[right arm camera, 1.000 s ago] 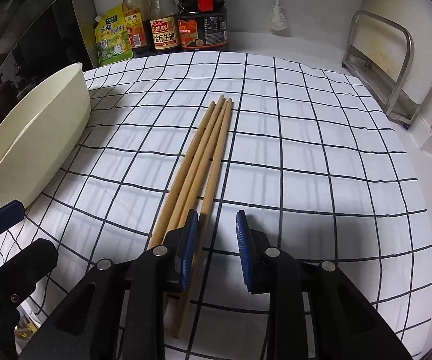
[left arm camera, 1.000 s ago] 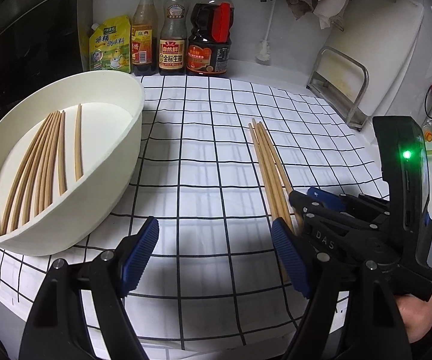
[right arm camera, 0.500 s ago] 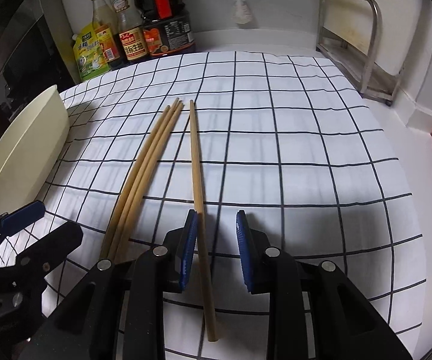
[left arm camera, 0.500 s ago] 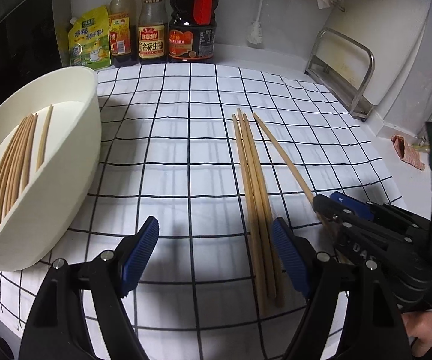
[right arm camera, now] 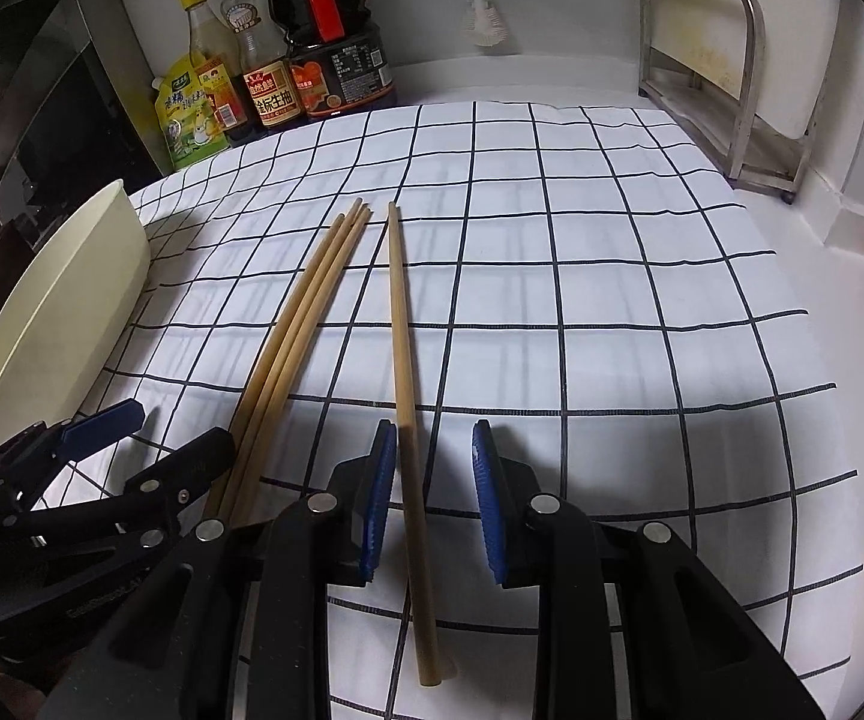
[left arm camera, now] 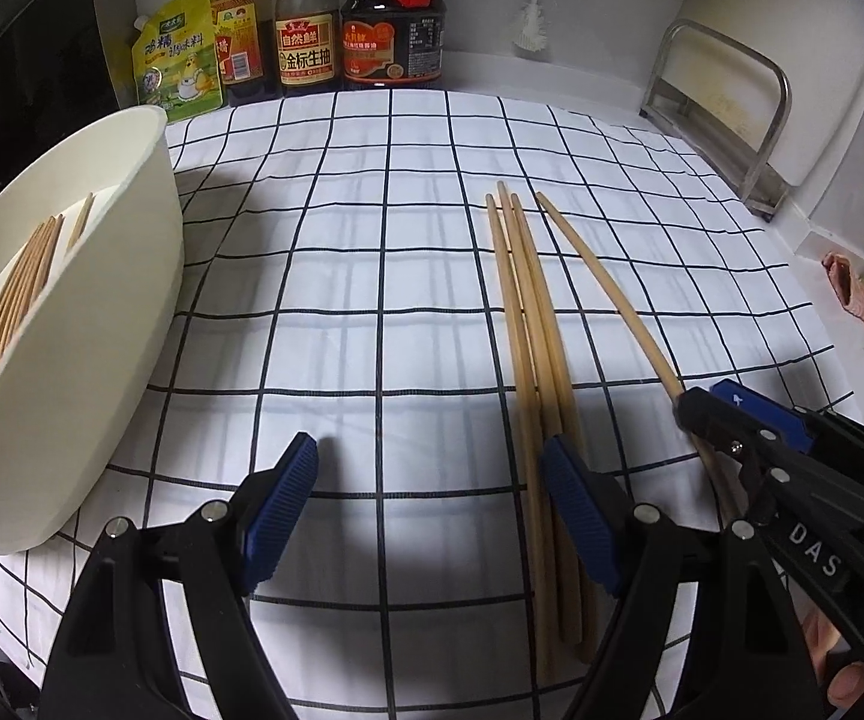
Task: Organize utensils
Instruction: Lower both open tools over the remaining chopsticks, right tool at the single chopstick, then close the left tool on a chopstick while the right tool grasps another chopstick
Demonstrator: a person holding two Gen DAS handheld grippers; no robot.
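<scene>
Task partly done: approx. eight chopsticks already lie in the bowl (left arm camera: pixel 66 324) at left. Four remain on the tabletop (left arm camera: pixel 372 300): a bundle (left arm camera: pixel 528 324) of three, plus one single (right arm camera: pixel 403 360) split off to its right. Our right gripper (right arm camera: pixel 432 498) straddles the single, jaws narrow but not yet clenched on it. Our left gripper (left arm camera: pixel 432 516) is released wide, its right jaw over the bundle's near end. Left to do: move all four to the bowl.

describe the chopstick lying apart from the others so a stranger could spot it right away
On the checked cloth, right of the cream basin, four wooden chopsticks lie. Three are bunched together; the single chopstick lies alone to their right, its near end between the right gripper pads.
</scene>
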